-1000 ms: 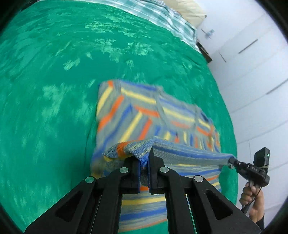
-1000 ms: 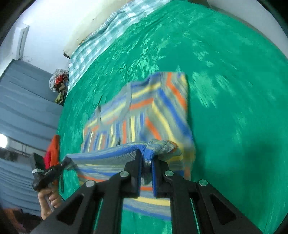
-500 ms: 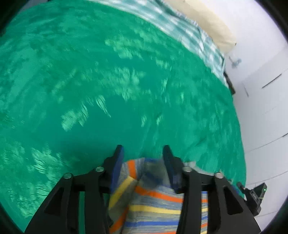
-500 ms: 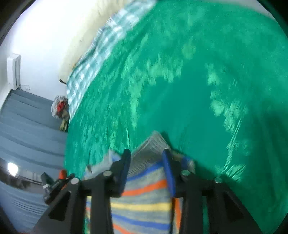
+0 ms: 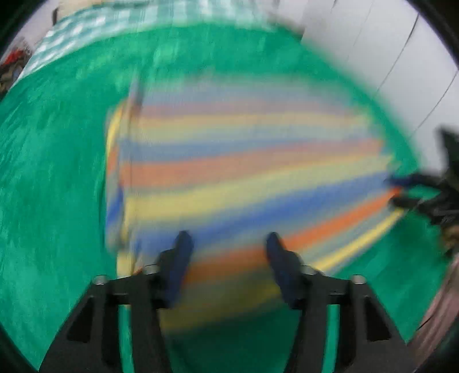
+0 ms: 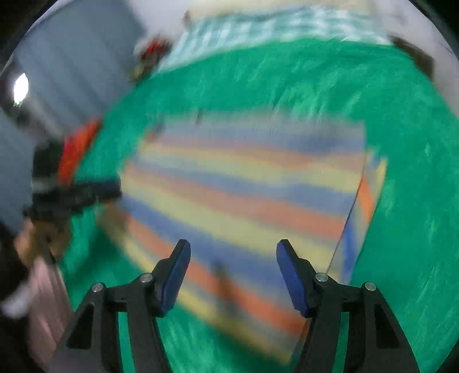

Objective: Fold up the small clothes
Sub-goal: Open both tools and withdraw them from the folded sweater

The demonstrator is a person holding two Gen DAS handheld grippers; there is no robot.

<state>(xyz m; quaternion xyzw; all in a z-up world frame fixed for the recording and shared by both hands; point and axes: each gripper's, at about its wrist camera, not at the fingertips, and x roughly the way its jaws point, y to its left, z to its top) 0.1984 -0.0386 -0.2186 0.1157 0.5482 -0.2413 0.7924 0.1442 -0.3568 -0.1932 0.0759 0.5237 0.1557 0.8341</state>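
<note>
A small striped knit garment (image 5: 243, 178), blue, yellow, orange and grey, lies folded flat on the green bedspread (image 5: 57, 186). It also shows in the right wrist view (image 6: 243, 195). My left gripper (image 5: 228, 252) is open and empty above the garment's near edge. My right gripper (image 6: 231, 258) is open and empty above its near edge too. Each gripper shows in the other's view: the right one (image 5: 424, 195) at the garment's right side, the left one (image 6: 71, 195) at its left side. Both views are blurred by motion.
A checked sheet (image 6: 272, 25) and a pillow lie at the bed's far end. White cupboard doors (image 5: 373, 43) stand to the right. Grey curtains (image 6: 71, 57) and red-orange cloth (image 6: 77, 149) are to the left of the bed.
Both grippers let go of the garment's lifted edge after laying it over the far part. They opened and pulled back, and the garment now lies folded flat.
</note>
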